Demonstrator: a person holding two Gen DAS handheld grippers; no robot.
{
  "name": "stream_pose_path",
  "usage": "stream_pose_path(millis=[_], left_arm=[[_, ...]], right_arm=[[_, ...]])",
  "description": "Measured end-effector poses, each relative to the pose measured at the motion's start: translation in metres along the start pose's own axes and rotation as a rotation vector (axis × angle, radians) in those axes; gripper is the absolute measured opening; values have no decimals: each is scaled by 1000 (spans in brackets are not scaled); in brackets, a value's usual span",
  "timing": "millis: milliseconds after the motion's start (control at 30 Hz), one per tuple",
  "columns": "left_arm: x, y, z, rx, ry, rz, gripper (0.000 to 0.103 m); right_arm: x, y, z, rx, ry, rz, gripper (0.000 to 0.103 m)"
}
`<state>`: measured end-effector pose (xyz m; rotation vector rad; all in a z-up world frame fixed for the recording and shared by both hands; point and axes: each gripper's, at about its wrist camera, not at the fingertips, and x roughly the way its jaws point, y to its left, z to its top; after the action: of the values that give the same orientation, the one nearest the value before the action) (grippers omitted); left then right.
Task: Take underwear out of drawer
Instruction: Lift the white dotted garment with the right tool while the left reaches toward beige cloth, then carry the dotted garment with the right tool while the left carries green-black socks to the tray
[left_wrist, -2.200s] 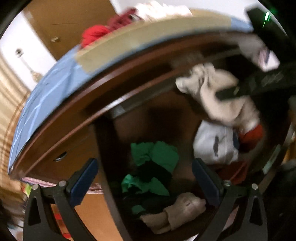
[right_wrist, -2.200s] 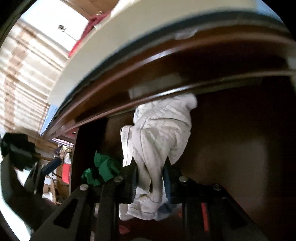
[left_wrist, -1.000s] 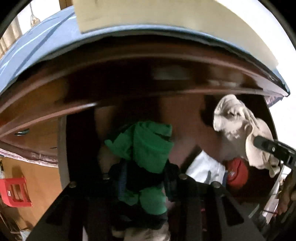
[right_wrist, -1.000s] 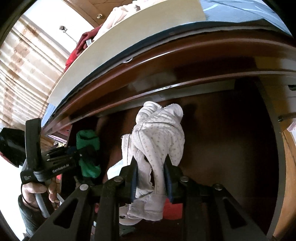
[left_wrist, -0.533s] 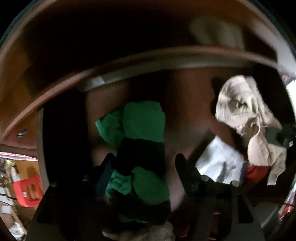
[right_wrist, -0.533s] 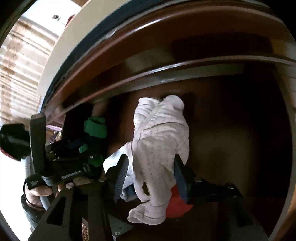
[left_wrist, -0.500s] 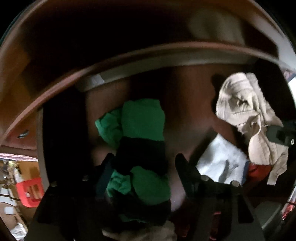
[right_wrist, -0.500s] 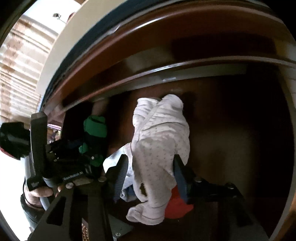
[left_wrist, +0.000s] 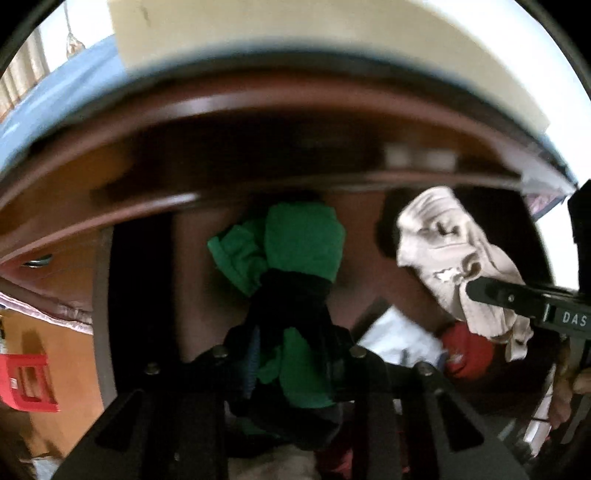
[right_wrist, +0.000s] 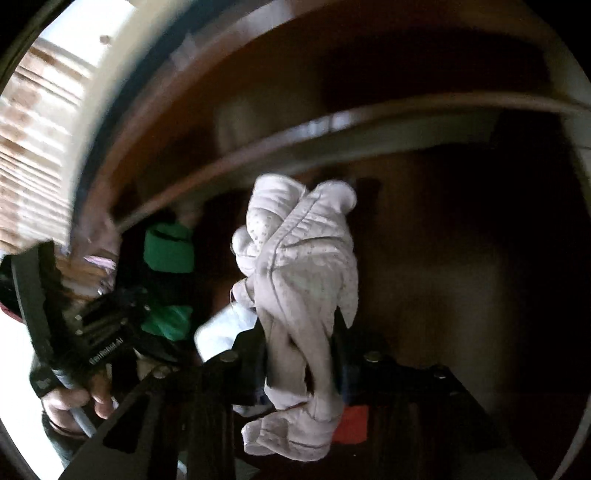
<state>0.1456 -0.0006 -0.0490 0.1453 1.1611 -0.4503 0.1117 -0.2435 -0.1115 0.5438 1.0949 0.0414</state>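
A green and black underwear (left_wrist: 303, 243) hangs bunched over the dark wooden drawer (left_wrist: 365, 225), and my left gripper (left_wrist: 291, 350) is shut on its black middle. In the right wrist view the same green piece (right_wrist: 168, 251) shows at the left, with a hand (right_wrist: 74, 398) gripping the left tool's handle. My right gripper (right_wrist: 299, 343) has its jaws closing on a pale dotted underwear (right_wrist: 306, 258), and the pads press the cloth. That pale piece (left_wrist: 443, 240) also shows at the right of the left wrist view, pinched by a black finger (left_wrist: 517, 299).
A white cloth (left_wrist: 399, 336) and a red cloth (left_wrist: 469, 350) lie in the drawer beneath the lifted pieces. The dresser top (left_wrist: 295, 44) carries a cream board over blue cloth. A red crate (left_wrist: 26, 380) stands outside at the lower left.
Half a second ago both grippers' jaws stood wider around their cloths; now both have narrowed onto them. The left gripper has risen with the green and black piece.
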Motion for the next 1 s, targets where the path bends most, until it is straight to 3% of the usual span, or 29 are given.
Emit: stream_pose_path(millis=[100, 267, 400, 433, 533, 733, 1000], left_arm=[[-18, -1, -5, -41, -42, -49, 24], [-41, 5, -20, -84, -101, -109, 24], [-56, 13, -34, -93, -133, -119, 24], [-45, 23, -37, -91, -139, -122, 24], [-40, 8, -39, -87, -156, -123, 24], [-61, -4, -48, -50, -206, -133, 24], [-110, -6, -48, -35, -323, -131, 24]], right_arm=[[-21, -1, -2, 3, -78, 41, 30], [-46, -4, -12, 8, -136, 139, 30], [-58, -3, -26, -8, -158, 222, 29], [-62, 0, -29, -15, -165, 244, 29], [-75, 6, -36, -44, -198, 274, 29], [-107, 21, -49, -115, -250, 325, 29], [-133, 40, -49, -120, -301, 388, 29]])
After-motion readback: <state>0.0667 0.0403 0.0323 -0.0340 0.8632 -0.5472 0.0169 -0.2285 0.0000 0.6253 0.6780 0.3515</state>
